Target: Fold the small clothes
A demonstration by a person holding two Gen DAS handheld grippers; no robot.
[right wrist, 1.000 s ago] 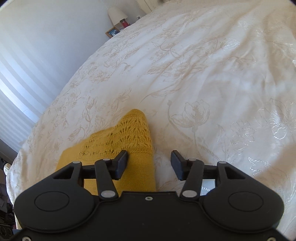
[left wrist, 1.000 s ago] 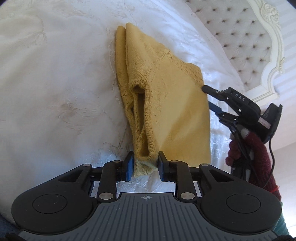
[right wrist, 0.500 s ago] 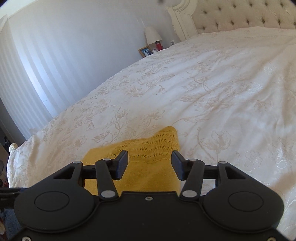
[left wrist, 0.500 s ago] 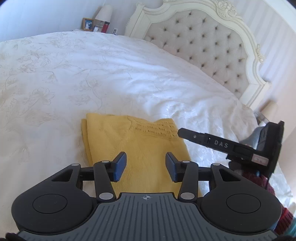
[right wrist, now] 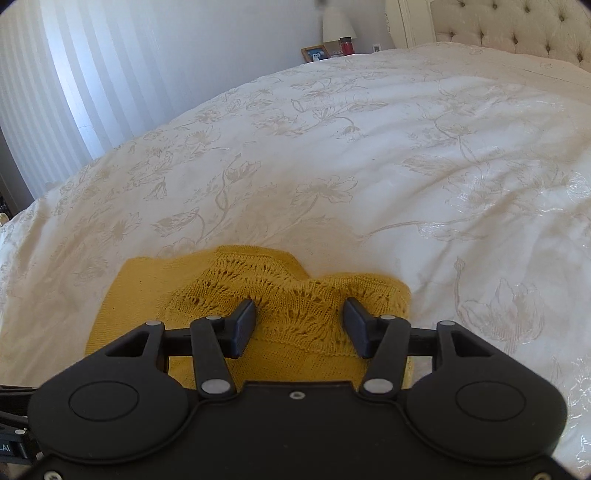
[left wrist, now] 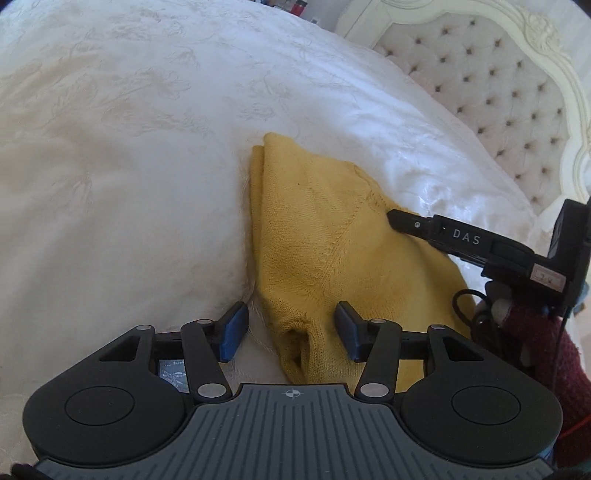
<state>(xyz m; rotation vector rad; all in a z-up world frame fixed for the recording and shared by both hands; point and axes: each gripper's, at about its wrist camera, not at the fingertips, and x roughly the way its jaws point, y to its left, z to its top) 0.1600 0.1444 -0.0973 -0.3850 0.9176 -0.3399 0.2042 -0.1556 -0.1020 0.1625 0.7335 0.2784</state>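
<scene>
While the yellow knit [left wrist: 325, 236] lies folded on the white bedspread [left wrist: 129, 166], both grippers hang over its near end with their jaws apart. The left gripper [left wrist: 291, 330] has just been opening; its blue pads [left wrist: 232, 328] stand wide, and the folded edge of the knit sits in the gap, closer to the right pad, with neither pad pressing on it. Bedspread shows beside the left pad.

Off to the right of that tool, the right gripper [left wrist: 391, 218] reaches in from the side, one black finger lying across the knit's far corner. White letters on its side read "DAS". Further back there is a small pale sticker [left wrist: 546, 276] with marks too small to read. A hand in a dark red knitted glove [left wrist: 535, 332] holds it, and a black cable loops beside the glove.

From the right gripper [right wrist: 299, 323] itself, the lacy openwork band of the knit [right wrist: 288, 306] lies under and between the open black fingers, which do not pinch it. The plain part of the garment spreads to the left of the tool. At the lower left edge a scrap of lettering reads ".AI".

Beyond, past the flower-patterned spread, stand a tufted headboard [right wrist: 517, 29], a lamp [right wrist: 338, 26], a red jar [right wrist: 346, 46] and a picture frame [right wrist: 316, 53].
</scene>
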